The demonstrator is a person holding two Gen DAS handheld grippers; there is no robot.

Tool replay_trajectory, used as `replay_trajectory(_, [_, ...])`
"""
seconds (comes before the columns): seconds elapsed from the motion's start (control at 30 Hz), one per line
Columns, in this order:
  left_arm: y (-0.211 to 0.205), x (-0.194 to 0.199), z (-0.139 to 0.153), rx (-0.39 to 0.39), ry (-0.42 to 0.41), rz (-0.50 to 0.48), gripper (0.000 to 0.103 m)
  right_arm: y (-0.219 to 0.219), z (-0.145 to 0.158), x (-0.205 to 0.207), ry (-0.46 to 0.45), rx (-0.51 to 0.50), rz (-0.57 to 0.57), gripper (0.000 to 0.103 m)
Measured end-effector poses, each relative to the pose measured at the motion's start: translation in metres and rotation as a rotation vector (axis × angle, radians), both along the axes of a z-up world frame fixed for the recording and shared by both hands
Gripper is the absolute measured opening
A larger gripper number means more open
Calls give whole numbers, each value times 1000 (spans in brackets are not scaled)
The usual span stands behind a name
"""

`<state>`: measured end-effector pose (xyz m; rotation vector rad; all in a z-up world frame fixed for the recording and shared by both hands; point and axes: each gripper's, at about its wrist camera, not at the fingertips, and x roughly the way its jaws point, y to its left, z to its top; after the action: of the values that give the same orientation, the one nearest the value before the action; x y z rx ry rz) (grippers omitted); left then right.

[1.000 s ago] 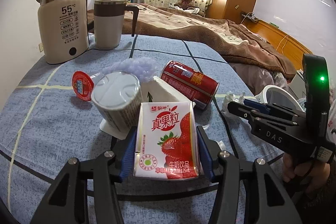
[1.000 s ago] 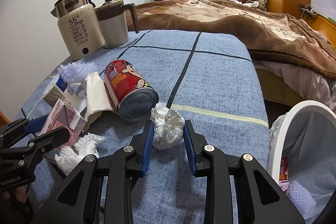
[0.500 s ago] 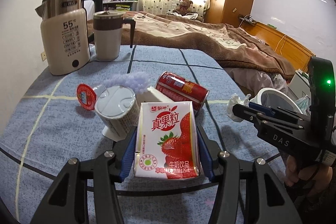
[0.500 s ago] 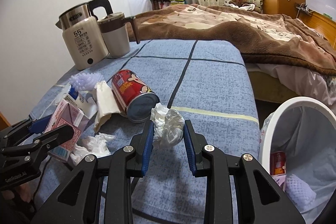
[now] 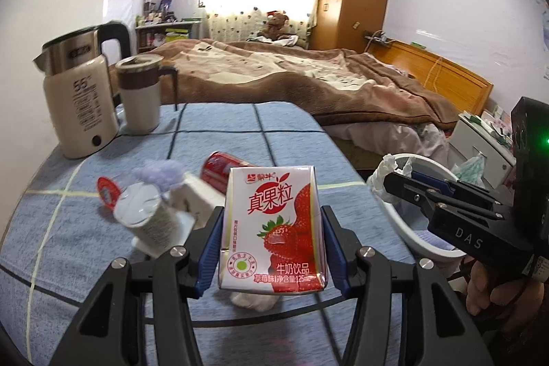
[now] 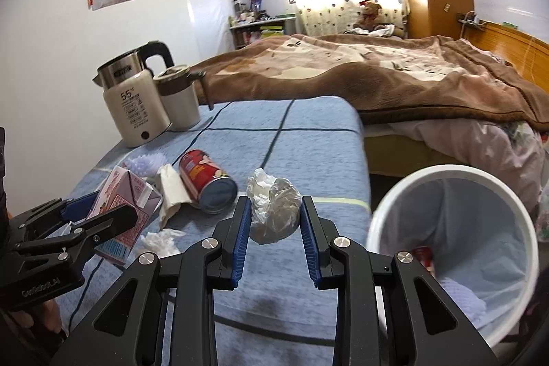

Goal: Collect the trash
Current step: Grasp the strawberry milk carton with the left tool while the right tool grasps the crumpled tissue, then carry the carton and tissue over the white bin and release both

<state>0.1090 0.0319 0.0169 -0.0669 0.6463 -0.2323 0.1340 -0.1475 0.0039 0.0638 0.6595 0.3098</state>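
Observation:
My left gripper (image 5: 271,249) is shut on a strawberry milk carton (image 5: 272,228), lifted above the blue tablecloth (image 5: 219,139). The right gripper (image 6: 274,222) is shut on a crumpled white tissue (image 6: 272,210), also off the table. To its right stands a white trash bin (image 6: 453,246) with a liner and some trash inside. In the left wrist view the right gripper (image 5: 398,177) hangs over the bin's rim (image 5: 408,228). On the table lie a red can (image 6: 206,182), a tipped yogurt cup (image 5: 144,222), a red lid (image 5: 108,191), a white box (image 5: 197,199) and loose tissues (image 6: 159,240).
A cream electric kettle (image 6: 130,105) and a lidded mug (image 6: 180,98) stand at the table's far left corner. Beyond the table is a bed with a brown blanket (image 6: 377,71). A white bedside cabinet (image 5: 480,139) sits behind the bin. A person's hand (image 5: 494,287) holds the right gripper's handle.
Both grippers have risen and drawn back from the table with their loads. The right gripper has shifted toward the bin, which now fills more of its view.

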Motion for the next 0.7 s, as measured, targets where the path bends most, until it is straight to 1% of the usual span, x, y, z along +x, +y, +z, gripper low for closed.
replay_trajectory(0.3, [-40,4,9,4,-18,-85,56,-38,13,-14,-25,8,-77,30])
replay_trajectory(0.47, [-72,5,11,10,-28,-151,56,-64,20,-23,-45,2,-131,30])
replay_trajectory(0.7, [-111,11,13,10,-27,-213,56,-100,25,-35,-50,-4,-206,30])
